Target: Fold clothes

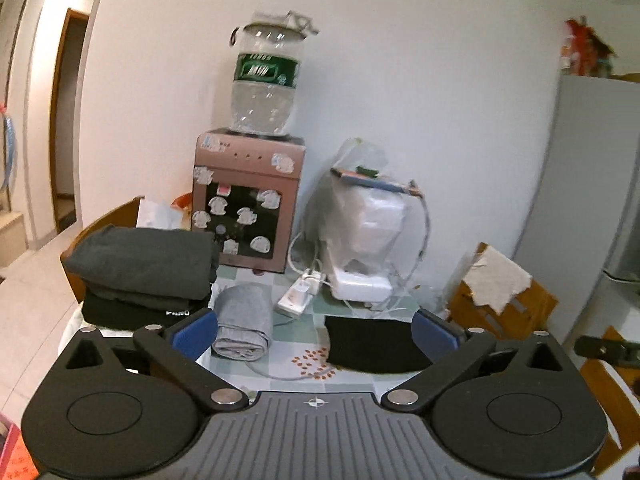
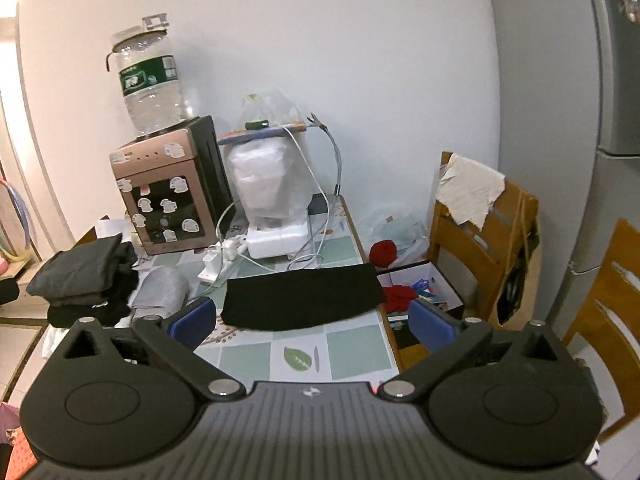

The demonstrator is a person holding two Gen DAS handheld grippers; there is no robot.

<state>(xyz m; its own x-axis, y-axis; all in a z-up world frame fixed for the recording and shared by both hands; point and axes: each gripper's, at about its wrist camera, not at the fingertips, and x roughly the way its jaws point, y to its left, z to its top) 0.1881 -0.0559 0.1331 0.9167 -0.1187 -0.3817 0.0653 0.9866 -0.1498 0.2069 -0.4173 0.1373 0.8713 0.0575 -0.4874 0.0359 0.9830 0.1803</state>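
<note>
The table (image 2: 352, 248) runs out of sight under both grippers. A folded black garment (image 2: 300, 300) lies flat at its near right. The water bottle's green label (image 1: 266, 69) is unreadable. Left gripper (image 1: 316, 334) and right gripper (image 2: 312, 326) gape wide, holding nothing.

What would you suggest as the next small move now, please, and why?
Probably bring both grippers down to the folded black garment and lift it onto the pile of folded dark clothes. It lies flat on the table, and the left gripper and right gripper are open and empty.
</note>
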